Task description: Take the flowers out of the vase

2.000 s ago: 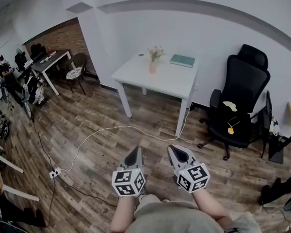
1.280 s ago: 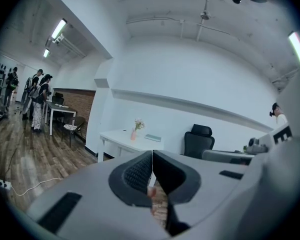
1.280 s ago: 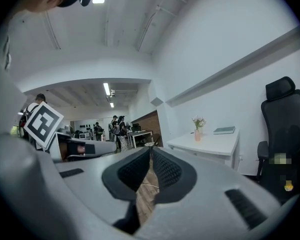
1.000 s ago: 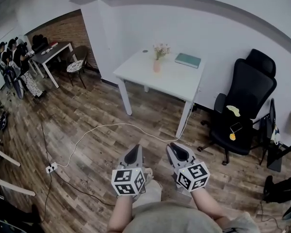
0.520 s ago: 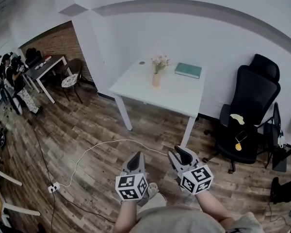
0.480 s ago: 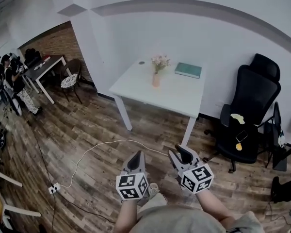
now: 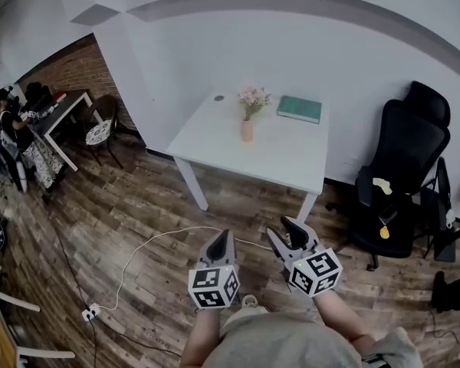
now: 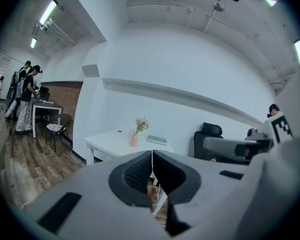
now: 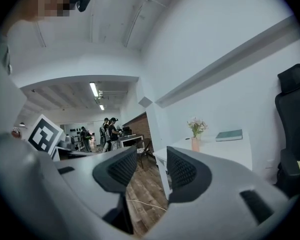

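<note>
A small pink vase [image 7: 248, 131] with pale pink flowers [image 7: 253, 98] stands upright on a white table [image 7: 215, 140] by the wall. Both grippers are held low over the wooden floor, well short of the table. My left gripper [image 7: 224, 240] is shut with nothing in it; in the left gripper view its tips [image 8: 152, 156] meet below the far-off vase [image 8: 134, 140]. My right gripper [image 7: 291, 232] has its jaws opening with nothing between them. In the right gripper view its jaws [image 9: 151, 166] stand apart, and the vase [image 9: 195, 144] and flowers [image 9: 196, 126] show beyond them on the right.
A teal book [image 7: 299, 108] lies on the table behind the vase. A black office chair [image 7: 402, 167] stands right of the table. A white cable [image 7: 149, 244] runs across the floor to a power strip [image 7: 90, 311]. People [image 7: 15, 129] stand by a dark desk far left.
The view has moved closer to the table, which now looks larger, and both grippers came along. The right gripper's jaws have spread apart; the left stays shut.
</note>
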The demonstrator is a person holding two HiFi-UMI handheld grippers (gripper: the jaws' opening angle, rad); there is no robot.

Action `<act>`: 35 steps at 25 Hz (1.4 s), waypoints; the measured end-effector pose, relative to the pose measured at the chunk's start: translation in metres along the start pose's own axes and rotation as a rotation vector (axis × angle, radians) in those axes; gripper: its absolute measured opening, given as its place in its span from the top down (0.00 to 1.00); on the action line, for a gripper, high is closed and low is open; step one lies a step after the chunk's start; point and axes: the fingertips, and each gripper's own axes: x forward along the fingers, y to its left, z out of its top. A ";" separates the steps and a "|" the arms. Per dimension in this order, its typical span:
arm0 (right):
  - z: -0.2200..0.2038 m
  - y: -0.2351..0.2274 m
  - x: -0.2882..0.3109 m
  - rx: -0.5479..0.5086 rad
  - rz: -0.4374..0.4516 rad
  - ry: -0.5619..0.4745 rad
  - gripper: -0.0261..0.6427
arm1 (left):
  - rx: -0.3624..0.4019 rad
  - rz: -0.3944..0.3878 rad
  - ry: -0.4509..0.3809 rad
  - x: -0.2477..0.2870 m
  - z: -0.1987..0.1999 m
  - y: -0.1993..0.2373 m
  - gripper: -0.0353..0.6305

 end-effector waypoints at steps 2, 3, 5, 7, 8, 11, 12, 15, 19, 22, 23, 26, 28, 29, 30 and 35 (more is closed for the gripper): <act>0.002 -0.006 0.014 0.001 -0.009 -0.001 0.69 | 0.001 -0.010 0.003 0.013 0.004 0.007 0.94; 0.004 -0.008 0.022 0.002 -0.013 -0.002 0.69 | 0.000 -0.015 0.004 0.020 0.006 0.011 0.94; 0.006 -0.014 0.038 0.000 -0.021 -0.007 0.69 | 0.000 -0.023 0.007 0.034 0.011 0.020 0.94; 0.007 -0.019 0.054 -0.002 -0.026 -0.008 0.68 | 0.004 -0.031 0.013 0.047 0.014 0.028 0.94; 0.008 -0.021 0.062 -0.002 -0.029 -0.008 0.68 | 0.006 -0.035 0.016 0.053 0.015 0.032 0.94; 0.010 -0.027 0.082 0.001 -0.038 -0.012 0.68 | 0.012 -0.052 0.025 0.069 0.020 0.042 0.94; 0.011 -0.028 0.088 0.003 -0.042 -0.014 0.68 | 0.014 -0.057 0.027 0.073 0.021 0.045 0.94; 0.014 -0.033 0.102 0.006 -0.056 -0.022 0.68 | 0.015 -0.067 0.035 0.083 0.024 0.053 0.94; 0.016 -0.036 0.115 0.000 -0.067 -0.027 0.68 | 0.005 -0.065 0.030 0.092 0.028 0.064 0.94; 0.016 -0.041 0.124 -0.009 -0.071 -0.021 0.68 | -0.004 -0.059 0.020 0.099 0.032 0.072 0.94; 0.015 -0.044 0.127 -0.011 -0.074 -0.020 0.68 | -0.007 -0.055 0.018 0.102 0.033 0.075 0.94; 0.016 -0.049 0.136 -0.018 -0.081 -0.020 0.69 | -0.023 -0.038 0.012 0.108 0.036 0.087 0.94; 0.019 -0.052 0.145 -0.026 -0.080 -0.024 0.69 | -0.033 -0.030 0.005 0.114 0.040 0.095 0.94; 0.021 -0.054 0.150 -0.028 -0.079 -0.027 0.69 | -0.035 -0.026 0.002 0.118 0.041 0.099 0.94; 0.022 -0.057 0.155 -0.029 -0.078 -0.031 0.69 | -0.035 -0.023 0.000 0.123 0.043 0.102 0.94; 0.026 -0.079 0.181 -0.025 -0.085 -0.046 0.69 | -0.023 -0.009 0.001 0.151 0.049 0.114 0.94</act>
